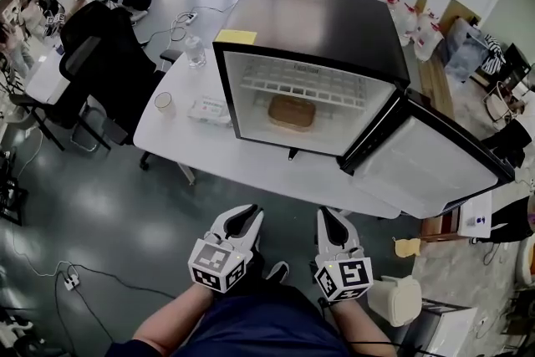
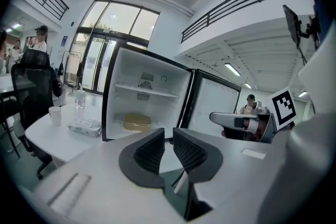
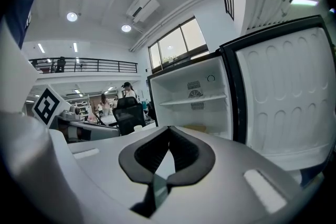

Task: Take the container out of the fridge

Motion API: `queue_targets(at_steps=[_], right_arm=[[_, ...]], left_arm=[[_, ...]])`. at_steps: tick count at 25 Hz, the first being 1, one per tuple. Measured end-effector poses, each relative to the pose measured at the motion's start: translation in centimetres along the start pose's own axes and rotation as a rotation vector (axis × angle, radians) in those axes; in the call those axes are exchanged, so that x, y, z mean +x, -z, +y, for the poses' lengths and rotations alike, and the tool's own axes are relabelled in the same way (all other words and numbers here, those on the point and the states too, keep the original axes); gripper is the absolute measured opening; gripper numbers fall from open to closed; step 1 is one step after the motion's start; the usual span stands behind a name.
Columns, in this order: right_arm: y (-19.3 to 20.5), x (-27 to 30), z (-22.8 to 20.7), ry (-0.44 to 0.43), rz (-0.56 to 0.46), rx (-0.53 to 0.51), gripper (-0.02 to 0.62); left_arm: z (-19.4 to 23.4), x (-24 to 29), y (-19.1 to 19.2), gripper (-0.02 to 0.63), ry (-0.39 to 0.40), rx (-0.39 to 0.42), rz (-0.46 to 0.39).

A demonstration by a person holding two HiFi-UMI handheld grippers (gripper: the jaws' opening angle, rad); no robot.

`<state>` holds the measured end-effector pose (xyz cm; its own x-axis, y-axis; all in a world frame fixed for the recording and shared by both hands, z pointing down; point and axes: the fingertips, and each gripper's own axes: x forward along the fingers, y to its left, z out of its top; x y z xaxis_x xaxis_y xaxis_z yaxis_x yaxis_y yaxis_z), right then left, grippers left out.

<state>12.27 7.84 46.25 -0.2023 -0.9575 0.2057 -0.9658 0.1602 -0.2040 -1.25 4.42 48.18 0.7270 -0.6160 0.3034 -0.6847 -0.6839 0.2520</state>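
Observation:
A tan lidded container point(image 1: 292, 111) lies on the floor of the open black fridge point(image 1: 318, 21), under its white wire shelf. The left gripper view also shows the container point(image 2: 137, 121) low in the fridge. Both grippers hover near my body, short of the table's front edge and well away from the fridge. My left gripper point(image 1: 242, 219) point(image 2: 169, 135) has a narrow gap between its pads with nothing in it. The pads of my right gripper point(image 1: 328, 219) point(image 3: 169, 129) meet at the tips and hold nothing.
The fridge door point(image 1: 430, 159) swings open to the right. On the white table point(image 1: 251, 167) left of the fridge lie a tissue pack point(image 1: 209, 110), a cup point(image 1: 164, 102) and a water bottle point(image 1: 195, 52). A black office chair point(image 1: 109, 63) stands at the left, and a white bin point(image 1: 397, 297) at the lower right.

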Motion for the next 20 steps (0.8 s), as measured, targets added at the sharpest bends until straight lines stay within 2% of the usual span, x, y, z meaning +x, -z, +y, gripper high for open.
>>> queue_targets(at_steps=[10,13,17,20], right_arm=[[-0.7,4.5,-3.2,0.082,0.027,-0.001,0.006],[-0.8,5.9,-3.9,0.108,0.040,0.002,0.006],[-1.2,7.6,-4.6,0.147,0.046,0.018,0.006],[-1.4,8.9,-4.9,0.175,0.053,0.020,0.006]], left_arm=[[3.4,7.7,-1.4,0.051,0.077,-0.036,0.035],[5.2,10.5,-0.6,0.051,0.092,-0.068,0.076],[7.1,13.7,0.1,0.051,0.128,-0.163,0.139],[8.4,15.5,0.4,0.051,0.166,-0.312,0.163]])
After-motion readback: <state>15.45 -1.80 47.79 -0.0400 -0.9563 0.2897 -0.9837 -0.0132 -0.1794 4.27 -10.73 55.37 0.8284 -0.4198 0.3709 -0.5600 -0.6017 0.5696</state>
